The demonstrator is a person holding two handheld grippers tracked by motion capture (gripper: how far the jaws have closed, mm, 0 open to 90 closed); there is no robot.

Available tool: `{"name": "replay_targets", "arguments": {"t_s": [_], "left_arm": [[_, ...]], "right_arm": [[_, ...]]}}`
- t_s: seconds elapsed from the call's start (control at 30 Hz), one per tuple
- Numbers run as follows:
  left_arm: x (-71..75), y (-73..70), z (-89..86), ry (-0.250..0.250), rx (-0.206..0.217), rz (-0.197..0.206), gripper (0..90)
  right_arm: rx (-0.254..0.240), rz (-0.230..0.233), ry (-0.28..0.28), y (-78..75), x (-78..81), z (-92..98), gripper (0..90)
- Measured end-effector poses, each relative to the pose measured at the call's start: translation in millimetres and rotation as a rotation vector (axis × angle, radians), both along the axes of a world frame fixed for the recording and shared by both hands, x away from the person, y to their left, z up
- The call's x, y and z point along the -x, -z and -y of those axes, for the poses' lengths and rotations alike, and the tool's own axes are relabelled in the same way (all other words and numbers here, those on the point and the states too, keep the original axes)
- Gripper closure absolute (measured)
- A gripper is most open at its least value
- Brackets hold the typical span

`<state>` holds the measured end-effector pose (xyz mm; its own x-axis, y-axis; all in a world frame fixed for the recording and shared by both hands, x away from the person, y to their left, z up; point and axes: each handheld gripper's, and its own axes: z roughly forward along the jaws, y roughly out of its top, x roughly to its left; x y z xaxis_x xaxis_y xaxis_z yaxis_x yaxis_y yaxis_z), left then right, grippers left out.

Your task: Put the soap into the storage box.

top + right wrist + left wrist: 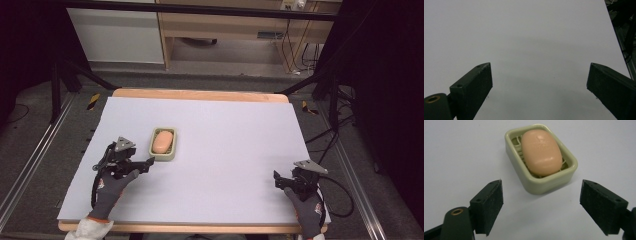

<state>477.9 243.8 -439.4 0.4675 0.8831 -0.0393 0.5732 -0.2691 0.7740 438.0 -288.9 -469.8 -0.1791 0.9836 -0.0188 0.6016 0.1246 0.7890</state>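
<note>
The bench [225, 145] is the biggest thing here, a wooden top covered almost edge to edge by a pale sheet, with dark floor, metal rails and cables around it. Beyond its far edge stand a light wooden desk [225, 30] and a white cabinet [117, 35].

On the left half of the bench sits a pale green soap dish [164, 144], a rounded rectangle with a ribbed floor. A peach-coloured bar of soap [163, 142] lies inside it, resting on the ribs and taking up most of the dish.

The left claw [148, 163], held in a gloved hand, points at the dish from just beside its near left corner. In the left gripper view its jaws stand wide apart with bare bench between them, holding nothing; the dish [541, 162] and soap [541, 152] lie just ahead, past the tips, with nothing in between.

The right claw [278, 181] is near the bench's front right corner, well apart from the dish. Its jaws are also spread wide and hold nothing, looking across bare sheet towards the bench edge.
</note>
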Motion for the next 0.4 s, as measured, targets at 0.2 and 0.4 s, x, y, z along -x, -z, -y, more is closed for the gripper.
{"name": "replay_targets", "arguments": {"t_s": [0.2,0.4], "left_arm": [[12.3,11.9,-10.1,-0.005,-0.022,-0.026,17.2],[19.8,25.1,-23.5,-0.032,-0.038,-0.060,17.2]], "right_arm": [[0.004,0.000,0.007,1.1,0.4,0.6,6.5],[0.006,-0.005,0.015,2.1,0.2,1.6,6.4]]}}
